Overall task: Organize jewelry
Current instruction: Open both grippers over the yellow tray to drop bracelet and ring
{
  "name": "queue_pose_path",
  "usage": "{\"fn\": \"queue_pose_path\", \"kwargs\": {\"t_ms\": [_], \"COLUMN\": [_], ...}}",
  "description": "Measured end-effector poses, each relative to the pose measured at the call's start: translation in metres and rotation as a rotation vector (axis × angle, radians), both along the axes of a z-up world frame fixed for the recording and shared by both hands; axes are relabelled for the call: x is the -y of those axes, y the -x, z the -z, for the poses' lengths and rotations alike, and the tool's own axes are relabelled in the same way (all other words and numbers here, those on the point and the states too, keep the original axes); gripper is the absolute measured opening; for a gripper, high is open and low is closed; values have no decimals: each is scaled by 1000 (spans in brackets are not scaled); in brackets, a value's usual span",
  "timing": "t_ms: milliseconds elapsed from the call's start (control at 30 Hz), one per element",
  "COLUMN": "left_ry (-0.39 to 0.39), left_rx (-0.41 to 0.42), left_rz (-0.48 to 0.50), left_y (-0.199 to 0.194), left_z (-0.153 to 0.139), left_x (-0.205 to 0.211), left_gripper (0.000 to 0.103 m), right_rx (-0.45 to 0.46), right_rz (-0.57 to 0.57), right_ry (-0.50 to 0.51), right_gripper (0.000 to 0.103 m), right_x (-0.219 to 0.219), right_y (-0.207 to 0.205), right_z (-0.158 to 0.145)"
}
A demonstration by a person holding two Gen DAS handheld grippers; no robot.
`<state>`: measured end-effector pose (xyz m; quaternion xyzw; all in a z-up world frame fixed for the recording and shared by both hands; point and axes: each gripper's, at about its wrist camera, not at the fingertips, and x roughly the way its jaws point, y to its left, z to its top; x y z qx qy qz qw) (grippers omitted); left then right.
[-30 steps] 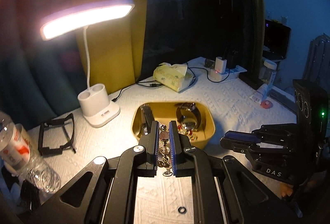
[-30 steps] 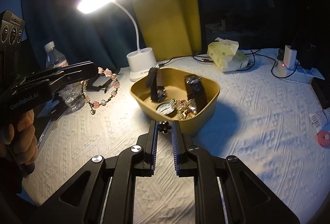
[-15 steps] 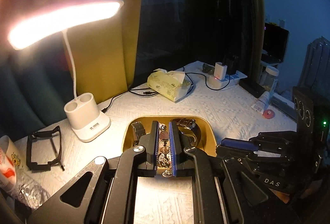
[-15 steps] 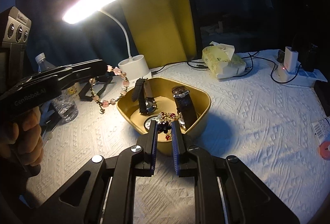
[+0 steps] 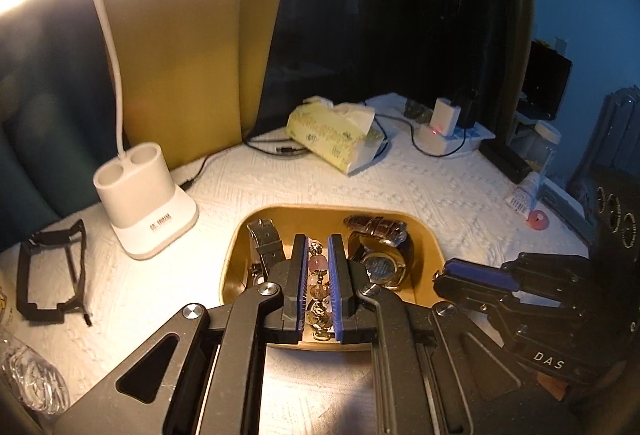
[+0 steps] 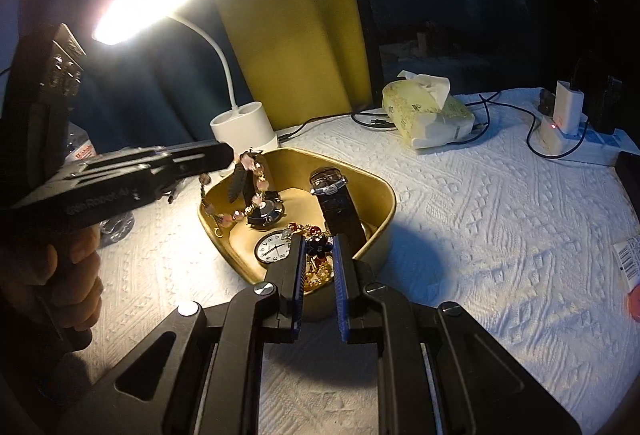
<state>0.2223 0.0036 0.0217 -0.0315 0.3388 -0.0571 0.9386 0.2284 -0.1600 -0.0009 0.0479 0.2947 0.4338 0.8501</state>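
Left wrist view: the left gripper [image 5: 318,271], jaws clamped on a pink beaded bracelet [image 5: 318,277], hangs over the yellow tray [image 5: 430,247] at centre frame (watches inside). Right wrist view: the right gripper [image 6: 318,267], lower centre, pinches a dark flower bracelet [image 6: 319,246] above the tray's near rim.

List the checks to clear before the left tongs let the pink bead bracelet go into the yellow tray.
1. Left tongs shut on the pink bead bracelet: ok.
2. Bracelet hangs over the yellow tray: ok, at its lamp-side edge.
3. Bracelet's lower end inside the rim: cannot tell.
4. Right tongs shut on the dark flower piece, clear of the bracelet: ok.
5. Room left among the watches: ok.
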Motion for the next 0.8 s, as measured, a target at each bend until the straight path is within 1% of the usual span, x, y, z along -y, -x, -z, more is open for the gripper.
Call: {"fn": "queue_pose_path", "kwargs": {"t_ms": [67,133,167,200,267,500,667,733,800], "left_ry": [21,23,16,14,18,17,25,31,36], "left_rx": [-39,-47,-44,-40,-31,-19,-17,-17,-16], "left_rz": [10,8,5,5,4,-12,-20,-25,-30], "left_y": [-5,-7,-6,-6,-4,3,12,16,21], "left_z": [5,9,9,9,7,3,1,0,0], "left_x": [-1,-1,-1,-1,-1,-7,-11,-13,-15], "left_gripper": [11,13,21,33,43,44,44,44,44], "right_rx": [-1,0,2,3,6,8,9,4,-7], "right_rz": [3,0,-3,-3,-2,1,11,19,21], "right_ry": [-3,-2,-1,-1,2,20,26,37,40], "right_gripper": [13,14,14,14,14,16,22,28,30], "right_x": [-1,-2,-2,-2,-3,-4,-3,-3,-2], "right_y": [-2,-3,-4,-3,-3,-3,2,4,7], "right_z": [0,1,1,1,0,-1,-4,-4,-4]}}
